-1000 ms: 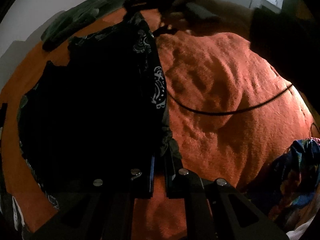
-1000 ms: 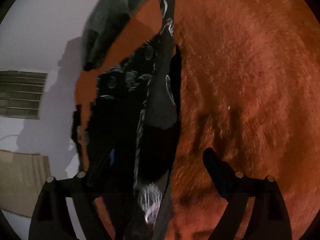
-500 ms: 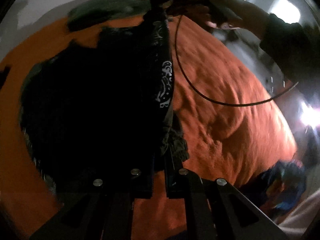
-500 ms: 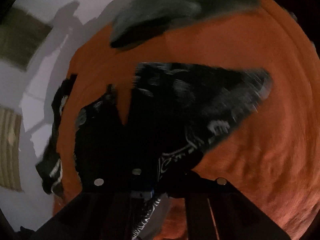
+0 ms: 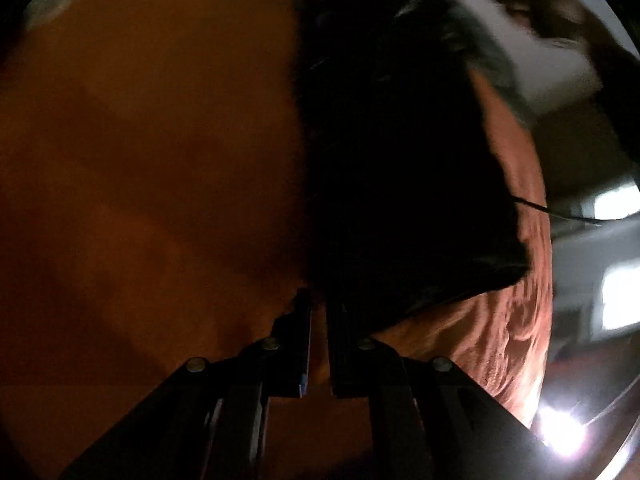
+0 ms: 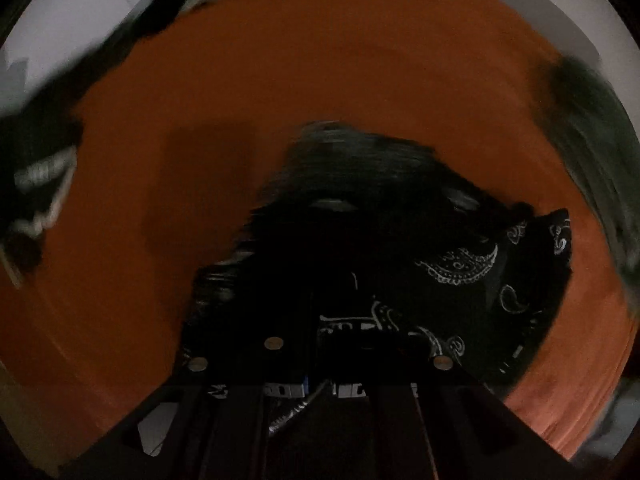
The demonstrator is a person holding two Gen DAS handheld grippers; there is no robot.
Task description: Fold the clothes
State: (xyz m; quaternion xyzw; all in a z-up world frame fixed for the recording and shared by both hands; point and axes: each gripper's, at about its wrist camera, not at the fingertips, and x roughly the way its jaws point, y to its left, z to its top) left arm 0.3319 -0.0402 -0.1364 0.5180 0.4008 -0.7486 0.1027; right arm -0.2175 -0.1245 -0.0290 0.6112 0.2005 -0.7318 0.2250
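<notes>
A black garment with a white paisley print (image 5: 400,160) lies partly lifted over the orange bedspread (image 5: 140,160). In the left wrist view my left gripper (image 5: 319,300) is shut, with the garment's corner pinched at its tips and the cloth stretching up and right from there. In the right wrist view my right gripper (image 6: 320,300) points straight down and is shut on a bunched part of the same garment (image 6: 460,272), which spreads right across the bedspread (image 6: 320,60). Both views are dark and blurred by motion.
Dark grey-green clothes lie at the bed's far edge (image 6: 192,0) and at the right (image 6: 592,120). A black-and-white patterned piece (image 6: 40,184) hangs off the left edge. A thin black cable (image 5: 560,212) crosses at the right, by the pale wall.
The right gripper went from open beside the garment to shut on it. Both grippers rolled and swept fast across the bed, dragging the garment's edge along.
</notes>
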